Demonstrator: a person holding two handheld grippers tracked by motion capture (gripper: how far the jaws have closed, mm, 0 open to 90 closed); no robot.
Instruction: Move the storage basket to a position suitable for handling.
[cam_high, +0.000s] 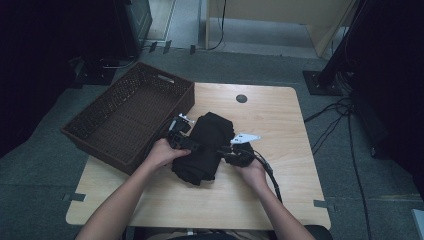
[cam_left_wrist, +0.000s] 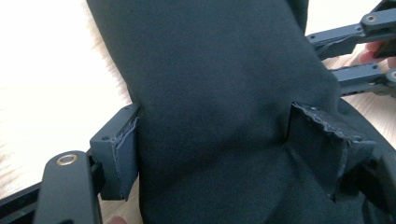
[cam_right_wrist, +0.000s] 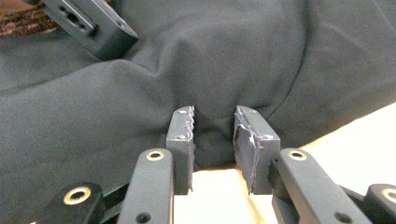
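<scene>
At the middle of the wooden table (cam_high: 280, 120) lies a folded black garment (cam_high: 207, 145), a thick bundle of dark cloth running from near the basket's corner toward the person. The left gripper (cam_high: 192, 145) comes in from the bundle's left side; in the left gripper view its jaws stand wide on either flank of the garment (cam_left_wrist: 219, 102), with both pads against the cloth, so it grips the full thickness of the fold. The right gripper (cam_high: 229, 150) meets the bundle from the right; in the right gripper view its jaws are set narrow at the edge of the garment (cam_right_wrist: 140, 93), with a ridge of cloth between them, though whether the pads press on it I cannot tell.

Just left of the garment sits a dark brown woven basket (cam_high: 95, 112), rectangular, with a cut-out handle in its far wall; it overhangs the table's left edge and its inside holds nothing.

A round dark grommet (cam_high: 241, 98) marks the tabletop near its far edge. Grey carpet (cam_high: 45, 175) surrounds the table, with cables (cam_high: 335, 120) trailing across it at right.
</scene>
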